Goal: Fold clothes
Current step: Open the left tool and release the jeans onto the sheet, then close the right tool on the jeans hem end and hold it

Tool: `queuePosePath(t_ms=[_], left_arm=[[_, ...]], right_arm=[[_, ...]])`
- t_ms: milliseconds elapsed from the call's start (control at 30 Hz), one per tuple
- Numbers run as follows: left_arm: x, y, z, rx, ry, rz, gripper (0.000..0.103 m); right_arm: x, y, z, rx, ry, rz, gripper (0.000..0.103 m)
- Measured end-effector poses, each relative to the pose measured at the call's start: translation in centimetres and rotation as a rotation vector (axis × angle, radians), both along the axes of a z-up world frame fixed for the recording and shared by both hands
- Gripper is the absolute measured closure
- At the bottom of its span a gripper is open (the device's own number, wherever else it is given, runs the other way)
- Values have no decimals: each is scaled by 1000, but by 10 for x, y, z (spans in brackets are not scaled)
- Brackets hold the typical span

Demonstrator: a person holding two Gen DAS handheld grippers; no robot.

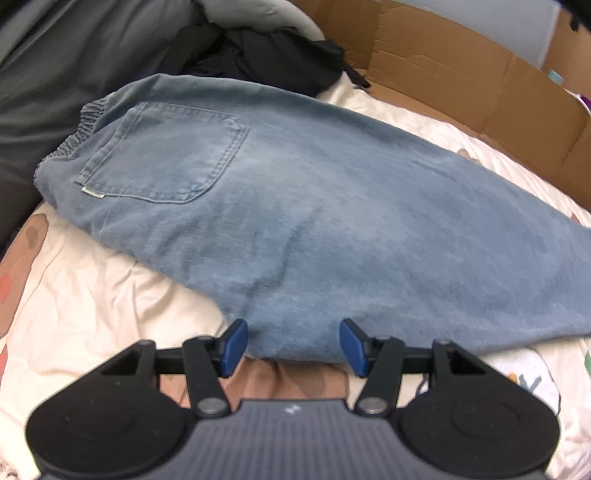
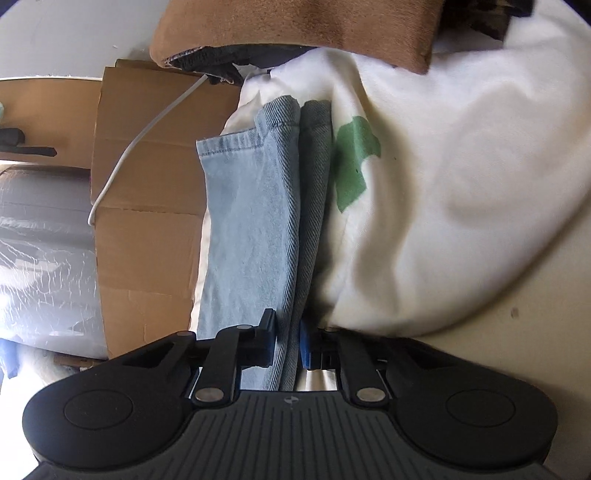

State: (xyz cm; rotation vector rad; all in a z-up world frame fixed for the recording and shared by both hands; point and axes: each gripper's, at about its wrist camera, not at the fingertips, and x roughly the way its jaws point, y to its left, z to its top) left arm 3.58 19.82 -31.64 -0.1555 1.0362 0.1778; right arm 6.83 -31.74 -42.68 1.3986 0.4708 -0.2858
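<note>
A pair of light blue jeans (image 1: 295, 206) lies folded lengthwise on a cream printed bed sheet (image 1: 92, 280), with the waistband and back pocket at the upper left. My left gripper (image 1: 293, 341) hovers at the jeans' near edge, its blue pads (image 1: 234, 345) spread apart. That edge lies between the pads and I see neither one pressing on it. In the right wrist view the stacked leg ends of the jeans (image 2: 258, 221) run away from me over the sheet (image 2: 443, 184). My right gripper (image 2: 289, 338) is shut on those denim layers near its base.
A cardboard box wall (image 1: 461, 74) borders the bed's far side, and a heap of dark clothes (image 1: 266, 55) lies beyond the waistband. Cardboard (image 2: 147, 221) with a white cable (image 2: 122, 158), a brown cushion (image 2: 295, 26) and a plastic-wrapped bundle (image 2: 44, 240) sit past the leg ends.
</note>
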Motion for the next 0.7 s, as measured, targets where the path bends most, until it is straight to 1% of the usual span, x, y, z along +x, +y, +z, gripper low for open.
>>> queuePosePath(t_ms=[67,100,200,367,467,667,700], left_arm=[[-3,0,-4,-14,3,19,45],[-4,0,-6,-22,5,28,45],[-6,1,-9,-36,8,55,45],[-9,7,-9,-62,7,84,45],[-13,10,-10,-70,8,92,45],[-18,11,-10,-82,9,84,45],[-19,12,-10,-84,9,87,45]], right_arm=[[-3,-1,2,-1,-2,-6,85],[-4,-2,4,-3,-9,-9,87],[-11,-7,7,7,-45,-36,86],[-13,-17,6,6,-53,-64,86],[-7,-22,8,-7,-48,-73,86],[3,-31,19,-30,-77,-89,84],[3,-32,19,-34,-74,-93,82]])
